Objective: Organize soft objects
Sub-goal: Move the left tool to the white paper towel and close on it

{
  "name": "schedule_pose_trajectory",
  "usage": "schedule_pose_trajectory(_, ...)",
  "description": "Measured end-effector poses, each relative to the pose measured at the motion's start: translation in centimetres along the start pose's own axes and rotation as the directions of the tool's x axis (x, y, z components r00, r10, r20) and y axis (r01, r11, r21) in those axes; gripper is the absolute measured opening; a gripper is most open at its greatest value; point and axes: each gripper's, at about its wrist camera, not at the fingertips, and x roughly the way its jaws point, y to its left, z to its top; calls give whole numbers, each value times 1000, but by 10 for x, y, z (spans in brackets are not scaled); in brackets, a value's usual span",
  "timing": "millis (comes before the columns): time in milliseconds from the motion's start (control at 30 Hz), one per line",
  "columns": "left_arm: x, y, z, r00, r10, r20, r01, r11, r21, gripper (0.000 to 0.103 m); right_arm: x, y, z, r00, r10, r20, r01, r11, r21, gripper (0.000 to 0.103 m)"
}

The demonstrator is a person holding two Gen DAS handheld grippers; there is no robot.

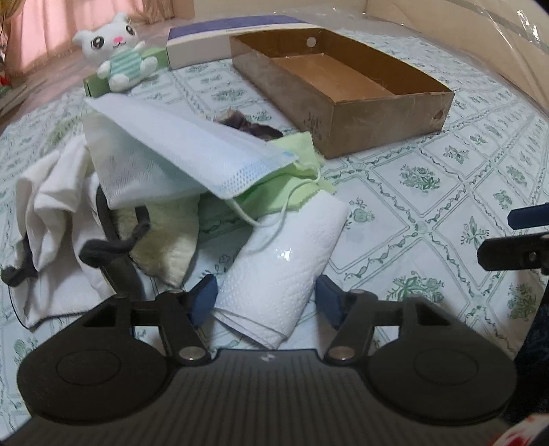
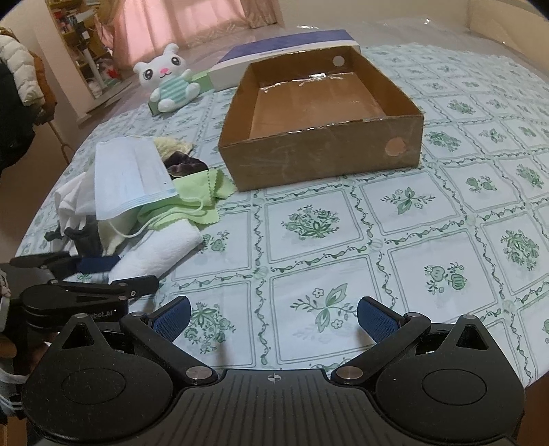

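Left gripper (image 1: 267, 296) | jaws straddling folded paper towel (image 1: 284, 260), not pressing | right gripper (image 2: 274, 317) jaws wide, empty

Soft, even indoor light; faint shadows. Glare on plastic sheeting (image 1: 514, 31) and the roll's wrap (image 1: 284, 255). Strong fisheye bending, dark corners, slight blur.

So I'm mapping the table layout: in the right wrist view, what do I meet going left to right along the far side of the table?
Plush bunny → purple and white flat box → open cardboard box.
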Motion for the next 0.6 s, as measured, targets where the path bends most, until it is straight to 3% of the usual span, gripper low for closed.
schedule_pose_trajectory(67, -5, -2, -4, 1000, -7, 1, 7, 1000, -2, 46, 0, -2, 0, 1000, 0, -1, 0, 1000, 6, 103)
schedule_pose_trajectory(200, -18, -7, -18, 1000, 0, -23, 0, 1000, -7, 42, 2, -2, 0, 1000, 3, -9, -2, 1000, 10, 103)
schedule_pose_trajectory(333, -33, -10, -30, 999, -5, -52, 4, 1000, -14, 52, 3, -2, -1, 1000, 11, -13, -11, 1000, 11, 103)
schedule_pose_trajectory(467, -39, -18, -29, 999, 15, -31, -13, 998, 56, 66, 5, -3, -1, 1000, 15, -16, -15, 1000, 16, 103)
schedule_pose_trajectory(600, -27, -25, -19, 1000, 19, -9, -17, 991, 129, 69, 4, -3, -2, 1000, 19, -17, -19, 1000, 23, 103)
